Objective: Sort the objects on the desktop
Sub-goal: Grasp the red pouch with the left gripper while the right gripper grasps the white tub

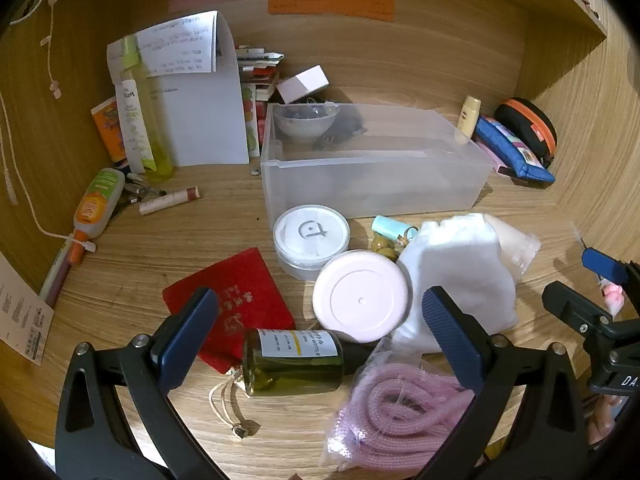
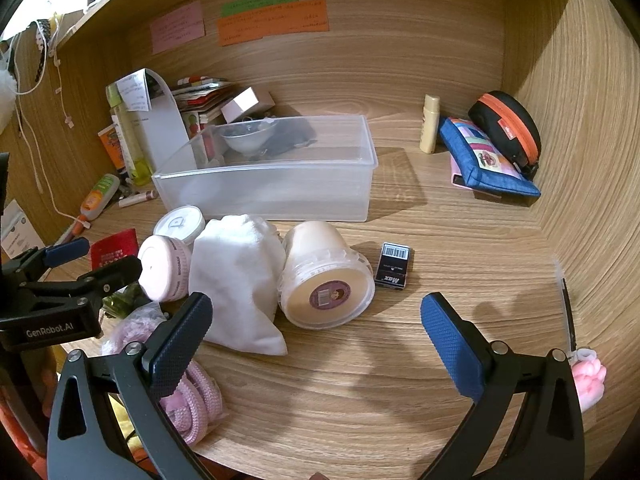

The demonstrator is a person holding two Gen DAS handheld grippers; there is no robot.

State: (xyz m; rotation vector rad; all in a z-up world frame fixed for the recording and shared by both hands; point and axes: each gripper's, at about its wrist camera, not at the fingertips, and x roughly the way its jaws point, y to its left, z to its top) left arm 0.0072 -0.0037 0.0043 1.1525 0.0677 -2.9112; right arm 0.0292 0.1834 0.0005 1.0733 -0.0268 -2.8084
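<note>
Both claws gape wide, holding nothing: the left claw [image 1: 320,332] hangs above the dark green glass bottle [image 1: 294,362], the right claw [image 2: 316,332] above bare wooden surface [image 2: 400,380]. Open room runs toward three o'clock. At twelve o'clock sits one clear plastic bin [image 2: 272,184]; two round white lidded jars [image 1: 310,236] touch.

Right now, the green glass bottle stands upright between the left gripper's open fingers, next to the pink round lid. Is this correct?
Not quite. The green glass bottle lies on its side on the desk, not upright; the left wrist view shows this. The rest holds: it sits between the open fingers of the left gripper, next to the pink round lid.
</note>
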